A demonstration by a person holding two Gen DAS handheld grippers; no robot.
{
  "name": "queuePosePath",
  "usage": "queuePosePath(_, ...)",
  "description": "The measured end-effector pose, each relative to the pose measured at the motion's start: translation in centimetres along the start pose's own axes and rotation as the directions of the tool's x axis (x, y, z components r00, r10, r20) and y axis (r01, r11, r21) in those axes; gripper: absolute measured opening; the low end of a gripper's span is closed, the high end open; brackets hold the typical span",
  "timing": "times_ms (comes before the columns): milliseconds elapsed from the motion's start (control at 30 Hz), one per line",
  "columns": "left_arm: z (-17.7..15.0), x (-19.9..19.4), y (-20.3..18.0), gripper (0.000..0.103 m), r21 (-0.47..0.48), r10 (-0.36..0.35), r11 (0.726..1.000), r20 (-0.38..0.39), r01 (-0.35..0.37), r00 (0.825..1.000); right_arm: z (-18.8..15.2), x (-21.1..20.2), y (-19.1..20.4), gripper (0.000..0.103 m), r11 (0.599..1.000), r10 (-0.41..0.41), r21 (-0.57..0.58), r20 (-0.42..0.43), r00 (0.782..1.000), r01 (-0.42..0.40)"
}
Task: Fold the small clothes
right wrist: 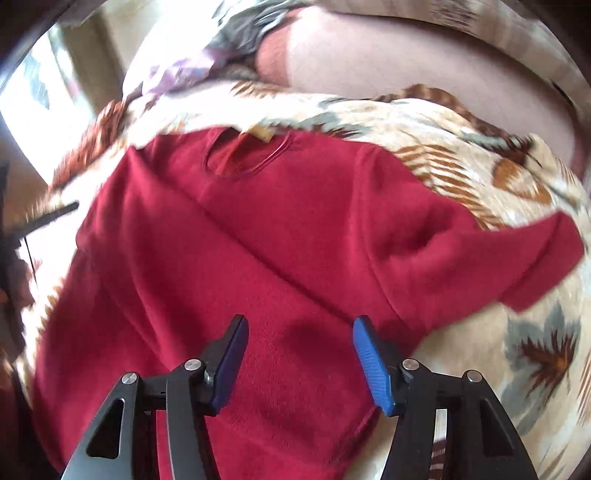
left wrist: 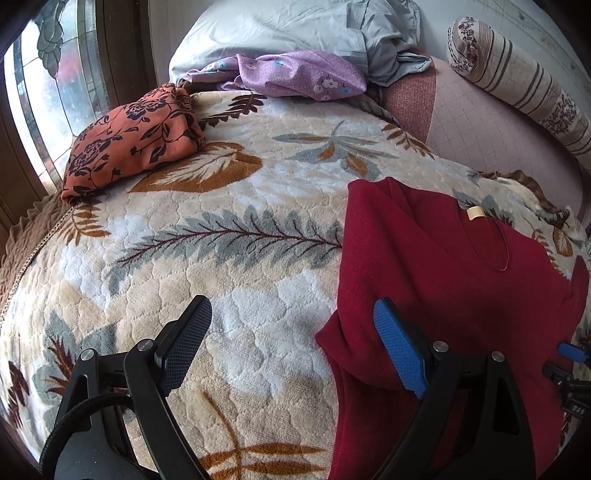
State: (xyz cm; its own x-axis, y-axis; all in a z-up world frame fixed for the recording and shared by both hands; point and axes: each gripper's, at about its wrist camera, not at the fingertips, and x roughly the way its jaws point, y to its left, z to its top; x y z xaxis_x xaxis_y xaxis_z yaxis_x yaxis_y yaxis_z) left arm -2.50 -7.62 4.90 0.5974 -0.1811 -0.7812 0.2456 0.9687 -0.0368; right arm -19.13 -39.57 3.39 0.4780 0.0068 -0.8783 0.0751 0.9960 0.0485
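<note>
A dark red short-sleeved top lies on a leaf-patterned blanket, collar with a cream label at the far end. Its left side is folded over onto the body. My left gripper is open and empty, hovering over the top's left edge. My right gripper is open and empty above the lower body of the top. The right sleeve lies spread out on the blanket. The right gripper's tip also shows in the left wrist view.
A folded orange floral garment sits at the blanket's far left. A purple floral cloth, a pale blue pillow and a striped bolster lie at the back. A window is on the left.
</note>
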Motion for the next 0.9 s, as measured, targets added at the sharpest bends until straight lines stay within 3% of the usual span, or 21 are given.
queuePosePath(67, 0.0, 0.0, 0.1, 0.090, -0.003, 0.003, 1.000, 0.003, -0.003, 1.000, -0.4, 0.9, 0.4, 0.054, 0.994, -0.060, -0.090, -0.005, 0.998, 0.060)
queuePosePath(167, 0.0, 0.1, 0.1, 0.090, -0.005, 0.005, 1.000, -0.001, -0.005, 1.000, -0.1, 0.9, 0.2, 0.054, 0.991, -0.057, -0.121, 0.038, 0.998, 0.061)
queuePosePath(233, -0.1, 0.2, 0.1, 0.090, -0.002, 0.006, 1.000, -0.003, -0.006, 1.000, 0.0, 1.4, 0.5, 0.051, 0.989, -0.046, -0.142, 0.024, 0.999, 0.049)
queuePosePath(267, -0.1, 0.2, 0.0, 0.090, 0.001, 0.008, 1.000, -0.003, -0.008, 1.000, 0.4, 1.9, 0.4, 0.038, 0.988, -0.034, -0.149, 0.008, 0.999, 0.035)
queuePosePath(333, 0.0, 0.3, 0.0, 0.090, 0.003, 0.015, 1.000, -0.003, -0.015, 1.000, 0.8, 2.4, 1.3, 0.024, 0.989, 0.003, -0.147, -0.004, 1.000, -0.004)
queuePosePath(367, 0.0, 0.2, 0.1, 0.090, 0.001, 0.015, 1.000, -0.001, -0.015, 1.000, 0.6, 2.2, 2.0, 0.015, 0.983, -0.018, -0.183, 0.002, 1.000, 0.018)
queuePosePath(467, 0.1, 0.0, 0.6, 0.090, -0.019, 0.019, 1.000, 0.008, -0.019, 1.000, 0.4, 1.8, 3.4, 0.004, 0.961, -0.085, -0.264, 0.014, 0.996, 0.086)
queuePosePath(533, 0.2, -0.3, 1.0, 0.090, -0.042, 0.018, 0.999, 0.021, -0.018, 1.000, 1.0, 0.8, 3.5, 0.004, 0.953, -0.121, -0.275, 0.046, 0.992, 0.129)
queuePosePath(633, 0.2, -0.5, 1.2, 0.090, -0.063, 0.003, 0.998, 0.031, -0.001, 1.000, 2.8, -1.5, 3.5, 0.004, 0.939, -0.182, -0.259, 0.181, 0.967, 0.225)
queuePosePath(767, 0.1, -0.5, 0.4, 0.090, -0.029, -0.004, 1.000, 0.026, 0.005, 1.000, 5.3, -0.5, 2.4, 0.004, 0.926, -0.298, -0.169, 0.216, 0.930, 0.337)
queuePosePath(800, 0.1, -0.5, 0.2, 0.090, -0.017, -0.006, 1.000, 0.023, 0.006, 1.000, 5.7, 0.5, 2.1, 0.004, 0.927, -0.310, -0.154, 0.198, 0.930, 0.342)
queuePosePath(900, -0.1, -0.4, -0.3, 0.090, 0.004, -0.016, 1.000, 0.012, 0.016, 1.000, 6.6, 3.4, 0.5, 0.004, 0.958, -0.271, -0.086, 0.049, 0.961, 0.274)
